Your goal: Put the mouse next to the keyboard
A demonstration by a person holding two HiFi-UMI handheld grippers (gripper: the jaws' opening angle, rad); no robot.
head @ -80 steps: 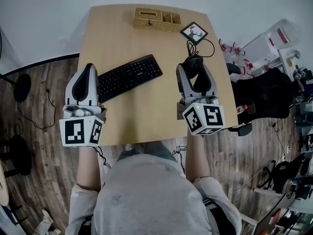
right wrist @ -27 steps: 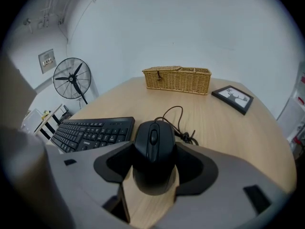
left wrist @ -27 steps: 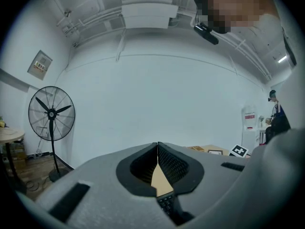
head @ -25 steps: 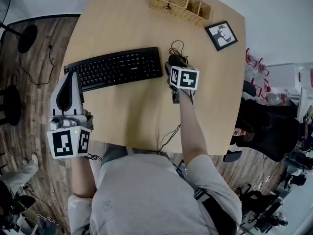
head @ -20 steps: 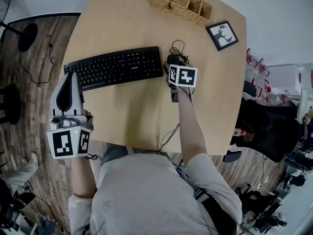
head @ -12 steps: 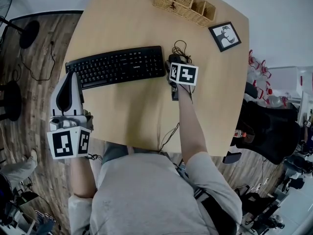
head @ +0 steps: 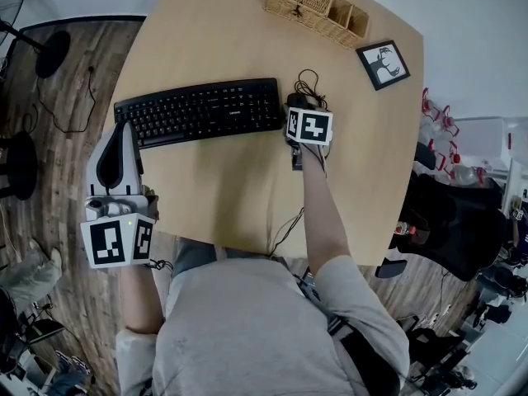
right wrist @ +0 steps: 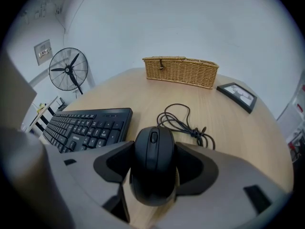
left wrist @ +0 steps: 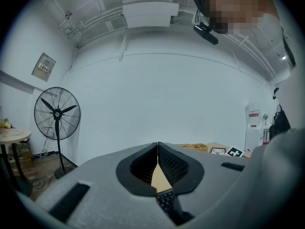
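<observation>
The right hand-held gripper (right wrist: pixel 153 147) grips the black mouse (right wrist: pixel 153 168) by its sides, just beside the right end of the keyboard (head: pixel 202 110) on the bench (head: pixel 239 196). The mouse's cable (right wrist: pixel 183 123) lies coiled just beyond it. The left hand-held gripper (left wrist: pixel 157 149) hovers near the keyboard's left end, jaws together and empty.

On the table (head: pixel 223 196), the mouse (right wrist: pixel 153 161) is just right of the keyboard (head: pixel 200 110). Behind the keyboard's right end stands the basket (head: pixel 318 8); the frame (head: pixel 384 63) lies farther right.
</observation>
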